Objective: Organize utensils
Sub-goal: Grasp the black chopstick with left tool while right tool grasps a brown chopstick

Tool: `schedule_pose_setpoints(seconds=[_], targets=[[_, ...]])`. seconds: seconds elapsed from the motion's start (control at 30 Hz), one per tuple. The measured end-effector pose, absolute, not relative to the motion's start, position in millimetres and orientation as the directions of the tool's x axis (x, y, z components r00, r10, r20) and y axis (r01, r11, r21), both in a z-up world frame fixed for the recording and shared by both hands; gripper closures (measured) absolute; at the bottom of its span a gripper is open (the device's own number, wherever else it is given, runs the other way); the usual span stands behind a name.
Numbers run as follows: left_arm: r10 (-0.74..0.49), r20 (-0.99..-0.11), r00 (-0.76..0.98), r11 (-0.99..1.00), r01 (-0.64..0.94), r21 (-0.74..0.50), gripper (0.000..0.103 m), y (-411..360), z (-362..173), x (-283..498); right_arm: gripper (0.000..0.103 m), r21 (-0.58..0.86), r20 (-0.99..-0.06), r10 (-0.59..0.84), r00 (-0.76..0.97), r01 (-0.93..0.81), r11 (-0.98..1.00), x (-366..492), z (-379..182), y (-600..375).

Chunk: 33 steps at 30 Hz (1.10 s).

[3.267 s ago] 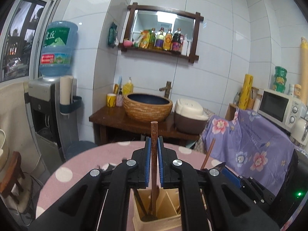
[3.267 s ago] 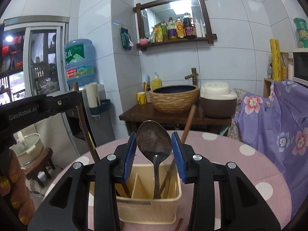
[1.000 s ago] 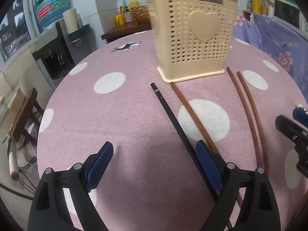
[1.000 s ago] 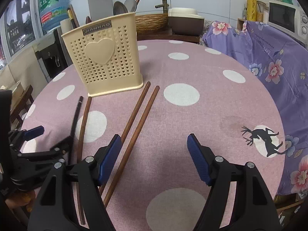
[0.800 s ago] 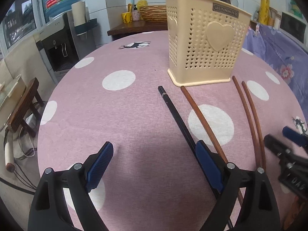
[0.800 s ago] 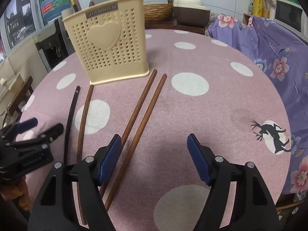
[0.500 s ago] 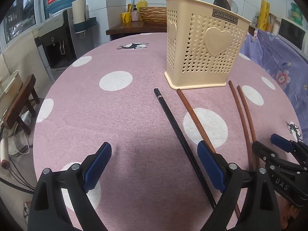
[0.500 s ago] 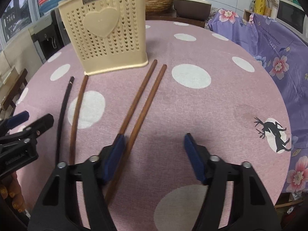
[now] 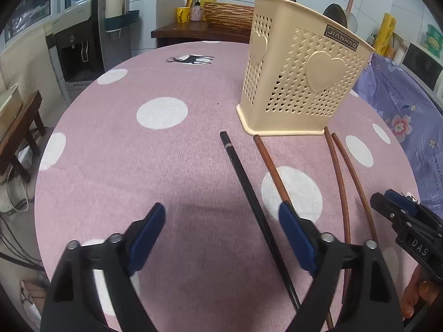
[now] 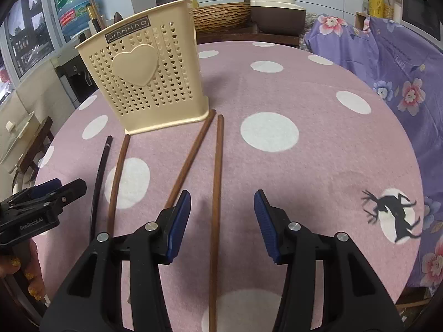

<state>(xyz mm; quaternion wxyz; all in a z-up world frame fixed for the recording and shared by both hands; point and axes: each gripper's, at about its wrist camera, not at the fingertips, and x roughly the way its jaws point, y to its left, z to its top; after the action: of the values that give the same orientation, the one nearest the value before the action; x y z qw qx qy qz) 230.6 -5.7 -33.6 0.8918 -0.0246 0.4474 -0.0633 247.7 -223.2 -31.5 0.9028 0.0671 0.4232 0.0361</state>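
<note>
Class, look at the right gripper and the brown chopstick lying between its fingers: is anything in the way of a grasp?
Nothing visible: the right gripper is open, the brown chopstick lying bare on the tablecloth.

Three brown chopsticks (image 10: 216,182), one black chopstick (image 9: 249,193), one utensil holder (image 10: 146,83), perhaps five utensils inside

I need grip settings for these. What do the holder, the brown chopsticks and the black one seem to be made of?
Utensil holder: probably moulded plastic, matte cream, with punched heart holes. Brown chopsticks: likely wood, reddish, smooth satin finish, though no grain shows. Black chopstick: dark, smooth, with a pale ring near one end; lacquered wood or plastic, unclear which.
</note>
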Motion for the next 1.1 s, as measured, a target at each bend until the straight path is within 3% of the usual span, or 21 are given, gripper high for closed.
schedule_pose_setpoints(seconds=[0.1,0.47,0.7,0.87,1.1], targets=[[-0.138,-0.801,0.582,0.99,0.098,-0.099,0.043,-11,-34,239,0.054,0.141,-0.754,0.125,0.645,-0.027,0.99,256,-29,-219],[-0.133,-0.821,0.556,0.991,0.092,-0.099,0.061,-30,-44,272,0.058,0.134,-0.735,0.132,0.665,-0.049,0.99,291,-22,-220],[-0.095,-0.819,0.566,0.995,0.061,-0.074,0.077,-29,-44,274,0.074,0.118,-0.786,0.117,0.607,-0.039,0.992,321,-39,-218],[-0.079,-0.821,0.565,0.997,0.051,-0.06,0.083,-29,-45,281,0.081,0.08,-0.801,0.085,0.592,-0.034,0.996,332,-47,-215],[-0.074,-0.823,0.563,0.997,0.045,-0.058,0.083,-31,-45,286,0.081,0.083,-0.801,0.086,0.592,-0.032,0.996,341,-47,-214]])
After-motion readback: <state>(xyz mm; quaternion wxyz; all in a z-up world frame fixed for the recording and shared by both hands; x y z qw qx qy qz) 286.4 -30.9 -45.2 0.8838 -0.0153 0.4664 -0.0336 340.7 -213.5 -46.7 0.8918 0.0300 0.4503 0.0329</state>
